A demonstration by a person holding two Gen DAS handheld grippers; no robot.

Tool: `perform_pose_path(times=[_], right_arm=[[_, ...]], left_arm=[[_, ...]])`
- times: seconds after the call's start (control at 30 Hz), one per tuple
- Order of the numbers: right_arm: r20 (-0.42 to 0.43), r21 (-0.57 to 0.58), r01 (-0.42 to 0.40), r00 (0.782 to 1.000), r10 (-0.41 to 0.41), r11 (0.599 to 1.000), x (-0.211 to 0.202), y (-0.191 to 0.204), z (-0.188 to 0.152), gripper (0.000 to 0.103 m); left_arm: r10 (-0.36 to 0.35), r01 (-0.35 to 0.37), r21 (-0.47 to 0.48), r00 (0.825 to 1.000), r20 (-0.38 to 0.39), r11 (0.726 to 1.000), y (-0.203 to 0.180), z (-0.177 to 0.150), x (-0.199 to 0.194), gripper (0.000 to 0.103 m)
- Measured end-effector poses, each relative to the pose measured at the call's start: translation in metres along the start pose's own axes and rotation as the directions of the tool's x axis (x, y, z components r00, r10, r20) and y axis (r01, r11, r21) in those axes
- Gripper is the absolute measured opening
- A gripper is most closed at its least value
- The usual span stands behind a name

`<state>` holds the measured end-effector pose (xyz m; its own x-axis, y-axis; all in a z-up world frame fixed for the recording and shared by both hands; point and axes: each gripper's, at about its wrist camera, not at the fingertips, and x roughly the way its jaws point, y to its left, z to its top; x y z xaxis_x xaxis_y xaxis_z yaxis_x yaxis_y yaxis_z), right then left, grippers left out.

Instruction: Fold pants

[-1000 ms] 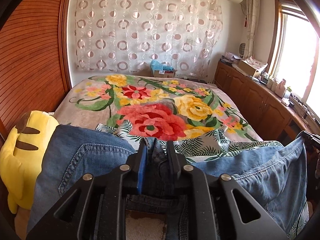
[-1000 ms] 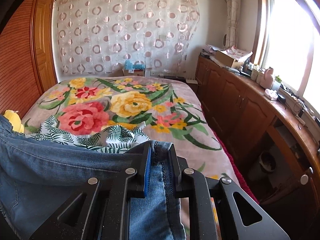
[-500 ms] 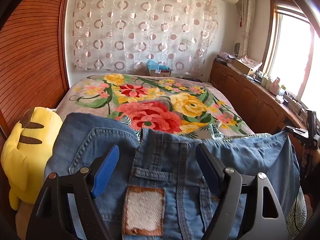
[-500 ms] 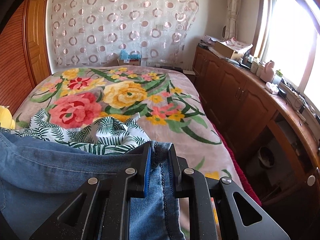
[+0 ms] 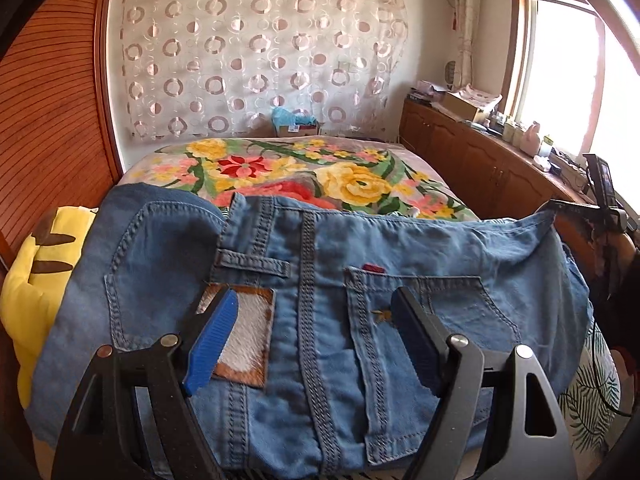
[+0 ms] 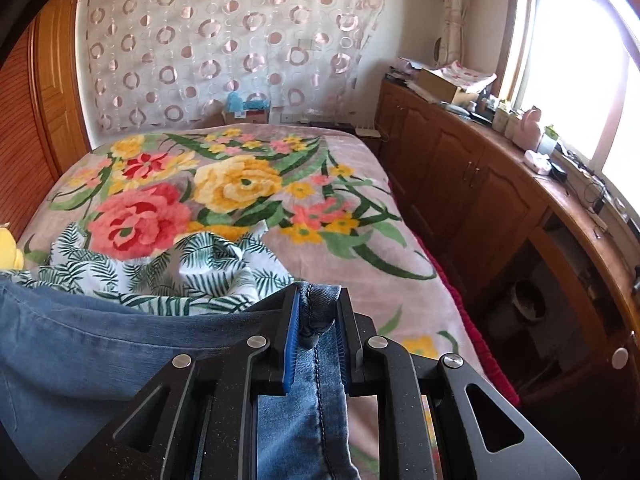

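Observation:
The blue jeans (image 5: 400,240) hang spread back side up, showing a waistband, a belt loop, a brown-edged patch (image 5: 248,336) and a back pocket (image 5: 432,312). My left gripper (image 5: 316,294) stands open just over the seat of the jeans, its pads on either side of the centre seam, gripping nothing. In the right wrist view the jeans (image 6: 100,340) run off to the left. My right gripper (image 6: 318,312) still pinches a bunched corner of the waistband between its pads, and its jaws are starting to open.
A floral blanket (image 6: 240,184) covers the bed beyond the jeans. A fern-print cloth (image 6: 160,272) lies crumpled under them. A yellow plush toy (image 5: 36,280) sits at the left against the wood-panelled wall. Wooden cabinets (image 6: 480,184) line the right side under the window.
My left gripper opened, let go of the waistband and drew back, so the seat of the jeans now fills its view. The right gripper kept its hold and barely moved.

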<state>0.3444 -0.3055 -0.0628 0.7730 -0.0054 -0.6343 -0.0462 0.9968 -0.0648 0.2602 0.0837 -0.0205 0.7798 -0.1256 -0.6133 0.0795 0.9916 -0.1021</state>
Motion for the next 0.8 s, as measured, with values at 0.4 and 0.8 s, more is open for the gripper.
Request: perform_pose_path(times=[0.4,0.8], right_arm=[[-0.055,0.058,-0.082,0.995,0.085,0.995,-0.060,-0.038,-0.062,0.046],[-0.171,0.176,-0.102,0.976,0.133,0.979,-0.050,-0.064,-0.088,0.053]], left_arm=[[-0.057,0.059,0.033,0.996,-0.065,0.998,-0.028,-0.032,0.002,0.080],[-0.086,0.096,0.078,0.989,-0.119,0.992,-0.047,-0.056,-0.002,0.080]])
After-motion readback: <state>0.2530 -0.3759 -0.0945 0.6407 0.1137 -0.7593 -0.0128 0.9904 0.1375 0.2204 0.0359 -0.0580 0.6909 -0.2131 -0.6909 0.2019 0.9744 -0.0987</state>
